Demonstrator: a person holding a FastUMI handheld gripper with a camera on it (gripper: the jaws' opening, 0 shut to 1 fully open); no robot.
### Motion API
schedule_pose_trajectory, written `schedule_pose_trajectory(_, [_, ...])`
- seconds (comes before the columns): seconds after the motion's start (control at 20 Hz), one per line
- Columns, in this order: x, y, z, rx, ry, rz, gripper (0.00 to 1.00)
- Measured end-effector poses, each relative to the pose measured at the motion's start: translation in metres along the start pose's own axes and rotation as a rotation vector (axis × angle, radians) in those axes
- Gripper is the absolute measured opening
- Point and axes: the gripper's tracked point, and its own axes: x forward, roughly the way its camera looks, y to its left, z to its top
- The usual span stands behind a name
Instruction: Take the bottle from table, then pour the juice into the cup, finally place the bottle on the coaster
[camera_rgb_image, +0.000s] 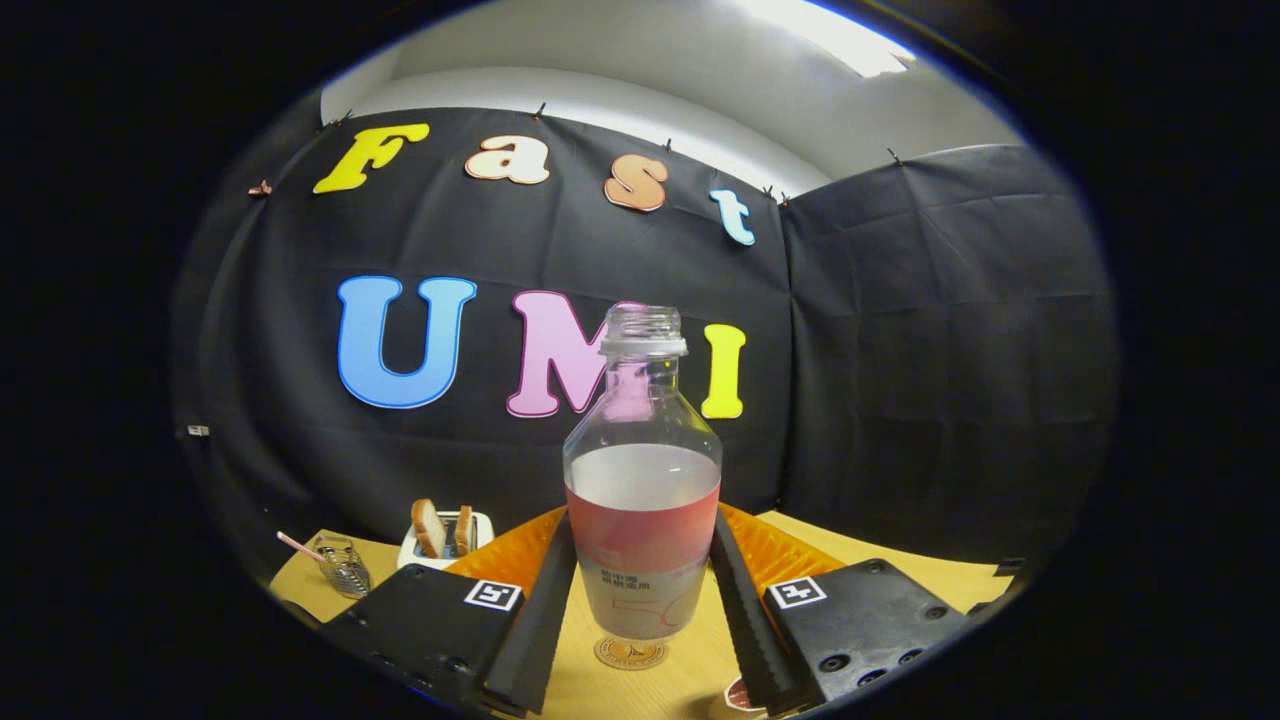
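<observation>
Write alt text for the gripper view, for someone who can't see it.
An uncapped bottle of pink juice stands upright between the gripper fingers, which touch its sides, above a round coaster on the wooden table. Beyond the fingers sit a toaster with bread and a glass cup.

- coaster (630, 653): mostly hidden under the bottle (642, 500)
- small round thing (738, 697) by the right finger (752, 620): cut off, unclear
- bottle's label: too small to tell

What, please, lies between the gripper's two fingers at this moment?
In the gripper view, the open-necked bottle of pink juice stands upright between the fingers, which press its sides, with a round coaster on the table just below it.
</observation>
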Motion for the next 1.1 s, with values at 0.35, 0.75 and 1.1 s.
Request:
schedule_pose_trajectory(0.35, [0.057, 0.005, -0.065, -0.001, 0.012, -0.039, 0.74])
schedule_pose_trajectory(0.75, [0.078, 0.017, -0.18, -0.077, 0.146, -0.062, 0.76])
schedule_pose_trajectory(1.1, [0.084, 0.028, -0.238, -0.1, 0.237, -0.045, 0.76])
